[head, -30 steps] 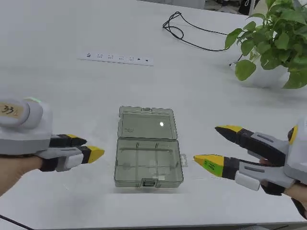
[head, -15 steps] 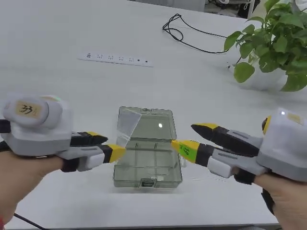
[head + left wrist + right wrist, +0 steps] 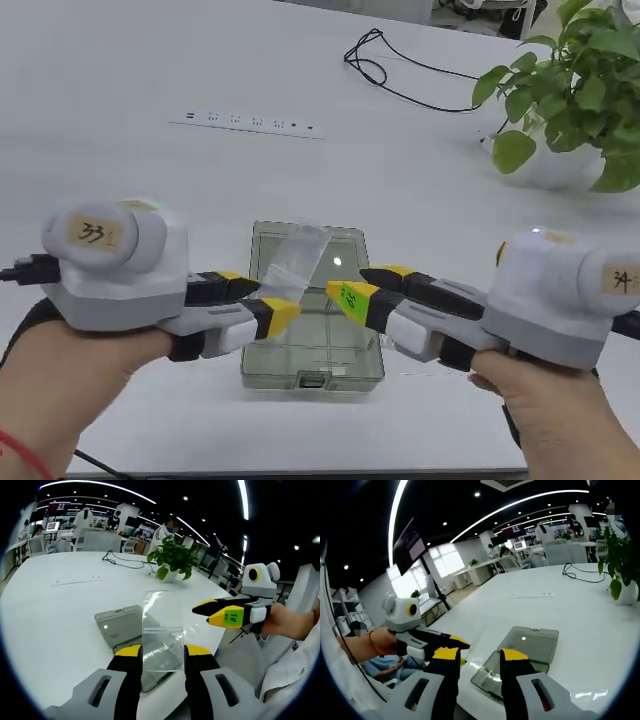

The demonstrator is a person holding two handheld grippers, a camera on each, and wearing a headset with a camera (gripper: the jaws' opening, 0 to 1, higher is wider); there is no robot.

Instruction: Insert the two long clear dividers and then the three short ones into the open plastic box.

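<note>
Over the middle of the white table sits one box, smoky see-through plastic, rectangular. Its hinged lid lies flat open at its 12 o'clock side and a small latch shows on the front wall.

Two tongs are in play, both grey-bodied with black jaws and yellow tips. The left tongs come in from 9 o'clock and are clamped on one divider, a thin, glassy, flat rectangle. It stands up from the jaws and tilts over the lid. In the left gripper view that same sheet rises straight out between the two yellow tips, pinched by its lower end.

The right tongs arrive from 3 o'clock. Their jaws are parted with nothing between them, tips just beside the sheet but not touching it.

Further out there is one white power strip at 11 o'clock of the box. One black cable loops at 1 o'clock, and one leafy green plant in a white pot stands at 2 o'clock.

A second ago both tongs hung wide of the box with no sheet in sight. Now they have closed in nose to nose above it, and the divider has slid from the lid's left corner toward its centre.
</note>
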